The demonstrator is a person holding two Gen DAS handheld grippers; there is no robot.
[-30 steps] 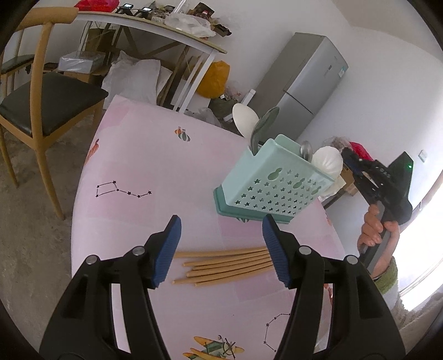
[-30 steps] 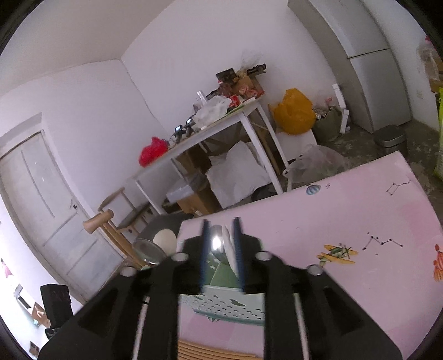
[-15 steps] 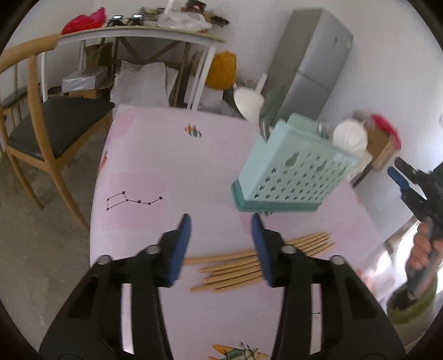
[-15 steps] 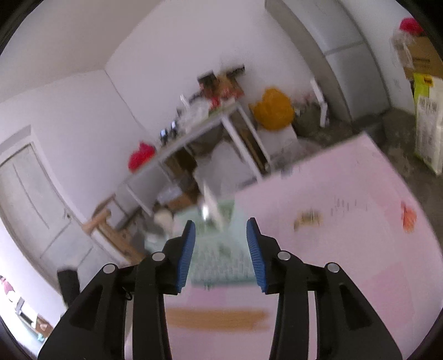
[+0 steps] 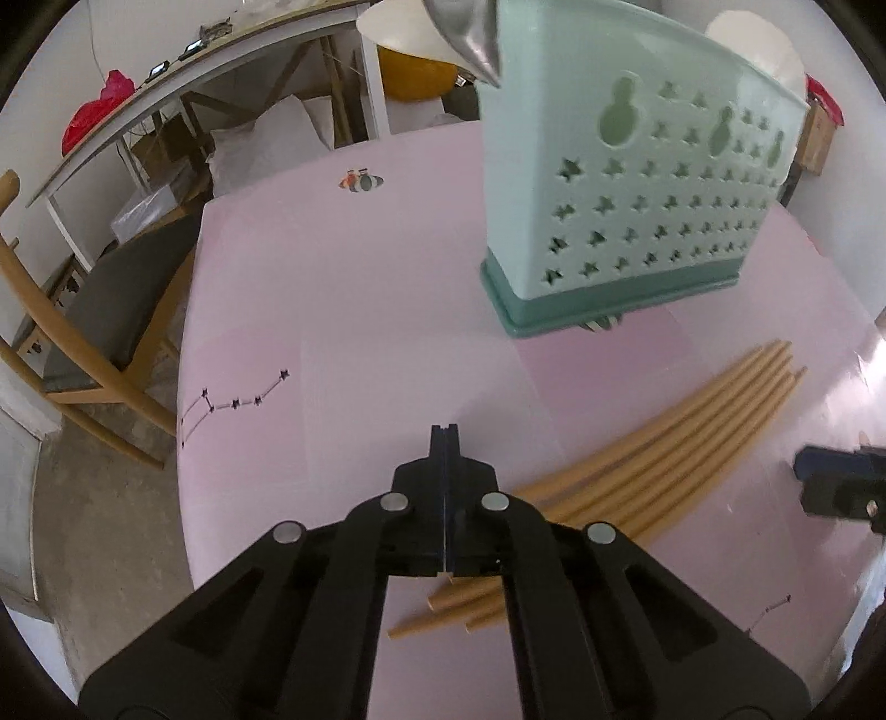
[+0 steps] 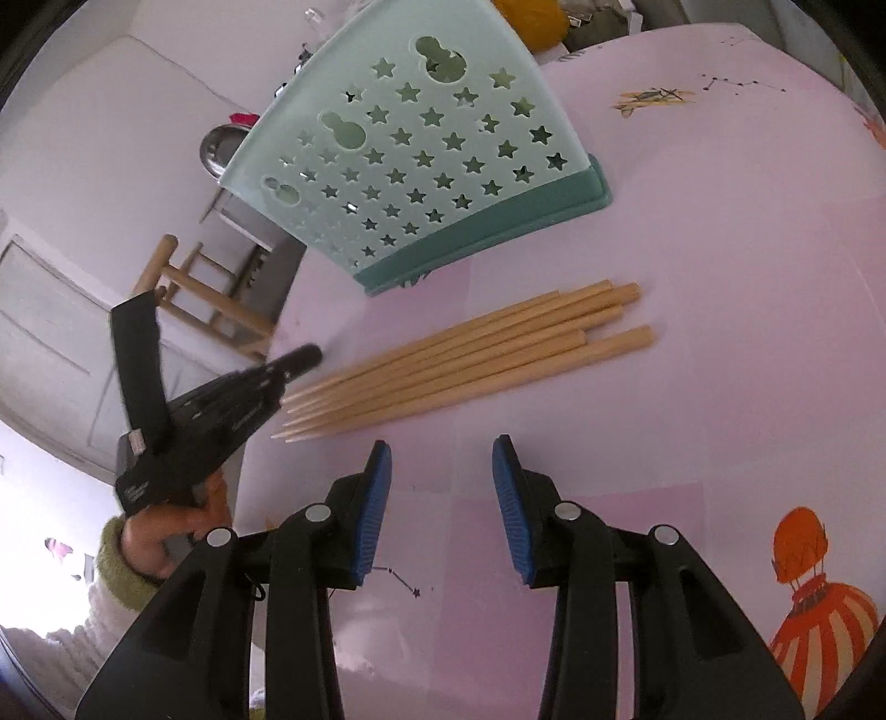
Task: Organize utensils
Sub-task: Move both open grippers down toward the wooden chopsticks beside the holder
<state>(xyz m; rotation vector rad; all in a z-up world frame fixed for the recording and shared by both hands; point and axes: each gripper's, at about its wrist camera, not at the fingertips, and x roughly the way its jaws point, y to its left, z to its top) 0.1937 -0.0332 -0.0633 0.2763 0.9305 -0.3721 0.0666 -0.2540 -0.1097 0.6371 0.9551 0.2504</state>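
Note:
Several wooden chopsticks (image 5: 664,437) (image 6: 470,360) lie side by side on the pink tablecloth (image 5: 360,277), in front of a mint-green star-punched utensil caddy (image 5: 637,183) (image 6: 421,166). A white spoon (image 5: 387,27), a metal spoon (image 5: 470,33) and another white one (image 5: 753,50) stick out of the caddy. My left gripper (image 5: 444,429) (image 6: 302,357) is shut with nothing between its jaws, low over one end of the bundle. My right gripper (image 6: 440,448) (image 5: 830,482) stands open and empty, just short of the chopsticks' middle.
A wooden chair with a dark seat (image 5: 99,310) stands off the table's left edge. Behind it is a white table (image 5: 166,83) with clutter on it. A hand in a green cuff (image 6: 160,531) holds the left gripper. Printed pictures dot the cloth.
The left jaws went from wide open to fully shut while the gripper dropped towards the chopsticks. The right gripper sank from above the caddy to just over the table, its jaws slightly wider.

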